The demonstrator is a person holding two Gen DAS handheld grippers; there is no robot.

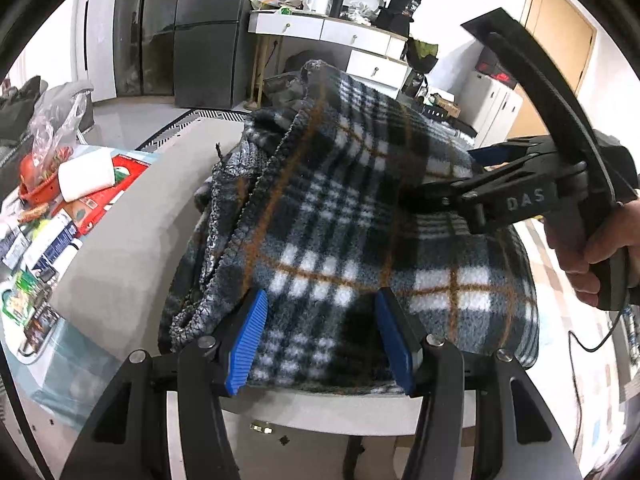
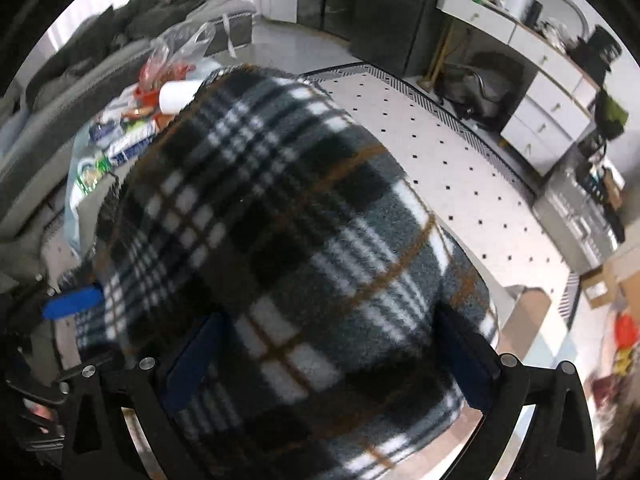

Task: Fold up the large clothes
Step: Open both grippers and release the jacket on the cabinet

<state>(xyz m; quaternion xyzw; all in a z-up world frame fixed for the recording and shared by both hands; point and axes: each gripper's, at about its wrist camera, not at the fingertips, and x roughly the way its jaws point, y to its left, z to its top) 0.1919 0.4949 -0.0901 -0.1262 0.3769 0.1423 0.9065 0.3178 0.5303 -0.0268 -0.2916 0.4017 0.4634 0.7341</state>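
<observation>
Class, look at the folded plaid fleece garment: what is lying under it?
The plaid fleece garment rests on a pale grey tabletop, which shows to its left. A grey knitted layer peeks out at its left edge. Anything else beneath is covered by the fleece.

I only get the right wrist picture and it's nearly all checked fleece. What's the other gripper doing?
Observer: The left gripper sits at the near edge of the plaid garment, blue pads on either side of a fold.
Operator: Is the cloth on anything?
Observer: Yes, on a pale grey table, with a knitted grey lining showing along its left edge.
Operator: And where's my own gripper?
Observer: The right gripper reaches in from the right over the fleece, held by a hand; its jaws stand wide in your view, and its tips are hidden from the left camera.
</observation>
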